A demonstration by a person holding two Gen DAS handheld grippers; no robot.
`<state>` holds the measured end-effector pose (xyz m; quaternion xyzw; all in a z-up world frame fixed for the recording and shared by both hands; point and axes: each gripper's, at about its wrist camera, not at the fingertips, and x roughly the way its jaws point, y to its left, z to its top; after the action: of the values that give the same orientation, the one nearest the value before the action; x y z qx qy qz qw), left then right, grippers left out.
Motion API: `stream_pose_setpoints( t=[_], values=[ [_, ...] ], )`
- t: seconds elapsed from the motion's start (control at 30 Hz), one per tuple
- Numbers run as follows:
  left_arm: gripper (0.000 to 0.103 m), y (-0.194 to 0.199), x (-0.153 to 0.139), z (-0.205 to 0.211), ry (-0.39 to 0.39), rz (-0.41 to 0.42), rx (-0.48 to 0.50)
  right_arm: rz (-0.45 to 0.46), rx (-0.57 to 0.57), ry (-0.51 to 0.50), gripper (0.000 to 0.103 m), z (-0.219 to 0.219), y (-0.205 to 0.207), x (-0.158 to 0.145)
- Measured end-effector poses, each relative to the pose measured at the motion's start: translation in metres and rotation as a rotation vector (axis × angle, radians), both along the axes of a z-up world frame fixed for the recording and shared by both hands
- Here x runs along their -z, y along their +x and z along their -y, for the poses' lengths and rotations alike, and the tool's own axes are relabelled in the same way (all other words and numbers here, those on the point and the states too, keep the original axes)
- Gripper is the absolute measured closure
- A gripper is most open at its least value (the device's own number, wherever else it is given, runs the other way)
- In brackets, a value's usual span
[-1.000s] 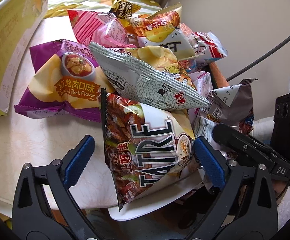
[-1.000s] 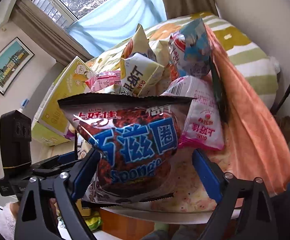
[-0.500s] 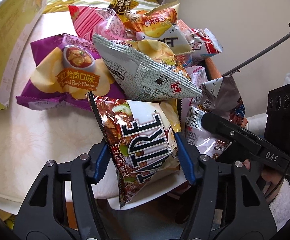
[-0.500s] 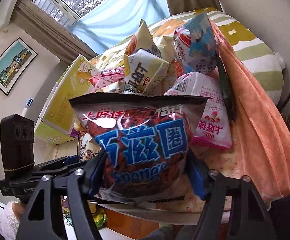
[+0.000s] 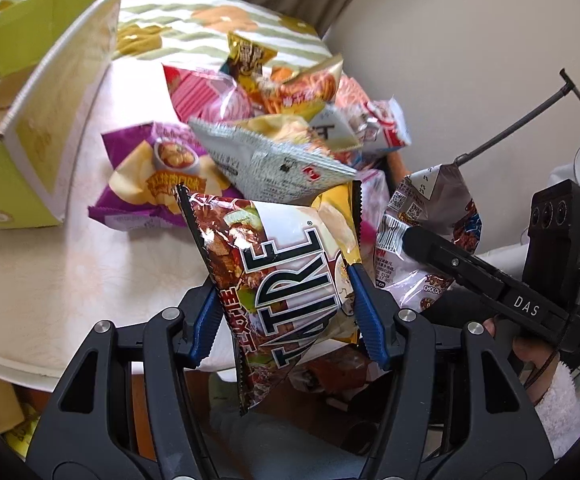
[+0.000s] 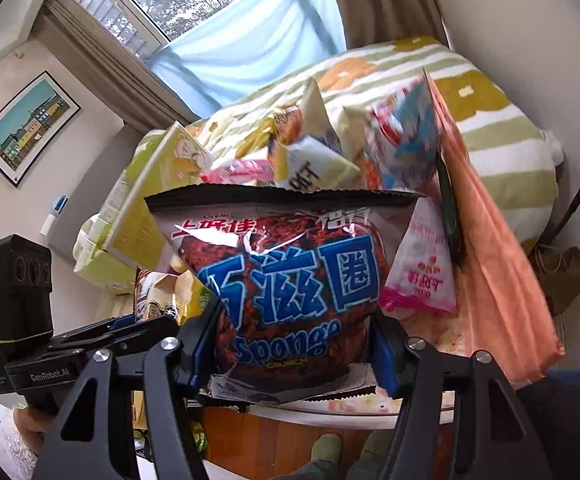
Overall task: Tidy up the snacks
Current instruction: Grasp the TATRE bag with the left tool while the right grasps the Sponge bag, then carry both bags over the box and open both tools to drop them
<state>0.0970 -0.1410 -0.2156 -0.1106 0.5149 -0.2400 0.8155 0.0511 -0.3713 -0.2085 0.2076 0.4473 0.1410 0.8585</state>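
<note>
Left gripper (image 5: 288, 318) is clamping the lower half of the brown TATRE bag (image 5: 286, 280) – both blue pads pressing into its sides, jaws narrowed to the bag's width. The bag is hanging tilted over the near edge of the round white table (image 5: 50, 300), its bottom corner dangling below the rim, its top edge just in front of the snack pile (image 5: 274, 120).

Right gripper (image 6: 292, 350) is pinching the dark Sponge Crunch bag (image 6: 290, 280) near its bottom, jaws closing in on it, pads dug into both sides so the bag is bulging above them. That bag is standing upright between the fingers, above the table edge, blocking most of the pile behind it.

On the table: purple chip bag (image 5: 150, 176) lying flat just left of the pile, silver-backed bag (image 5: 266, 160) resting on top of it and leaning over the TATRE bag. Pink bag (image 5: 206, 96) sitting further back. Open yellow-green cardboard box (image 5: 30, 120) standing at the table's left side – inside only partly visible.

Pink-and-white sachet (image 6: 422, 272) is lying just right of the Sponge Crunch bag, beside an orange cloth (image 6: 498, 272) draped off the table edge.
</note>
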Motion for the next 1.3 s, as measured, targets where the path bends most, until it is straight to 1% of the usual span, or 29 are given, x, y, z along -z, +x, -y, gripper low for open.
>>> stream_pose_setpoints(
  t=[0.2, 0.33, 0.5, 0.67, 0.9, 1.07, 1.2, 1.3],
  values=[
    [0.047, -0.008, -0.043, -0.019, -0.026, 0.078, -0.068, 0.04, -0.018, -0.019, 0.044, -0.009, 0.001, -0.033],
    [0.047, -0.004, -0.064, -0.038, -0.028, 0.125, -0.114, 0.069, -0.031, -0.034, 0.044, -0.021, 0.01, -0.052],
    [0.047, 0.015, -0.089, -0.084, -0.03, 0.186, -0.175, 0.118, -0.046, -0.053, 0.044, -0.051, 0.032, -0.074],
    [0.047, 0.042, -0.105, -0.141, -0.021, 0.218, -0.205, 0.17, -0.064, -0.063, 0.044, -0.105, 0.061, -0.093],
    [0.047, 0.089, -0.109, -0.228, 0.026, 0.206, -0.24, 0.173, -0.094, -0.048, 0.044, -0.192, 0.103, -0.099],
    [0.047, 0.116, -0.095, -0.281, 0.077, 0.153, -0.233, 0.129, -0.101, -0.049, 0.044, -0.249, 0.126, -0.091],
    [0.047, 0.132, -0.08, -0.308, 0.133, 0.12, -0.207, 0.077, -0.097, -0.063, 0.044, -0.282, 0.138, -0.078],
    [0.047, 0.139, -0.07, -0.311, 0.171, 0.114, -0.18, 0.051, -0.099, -0.099, 0.044, -0.303, 0.145, -0.072]
  ],
)
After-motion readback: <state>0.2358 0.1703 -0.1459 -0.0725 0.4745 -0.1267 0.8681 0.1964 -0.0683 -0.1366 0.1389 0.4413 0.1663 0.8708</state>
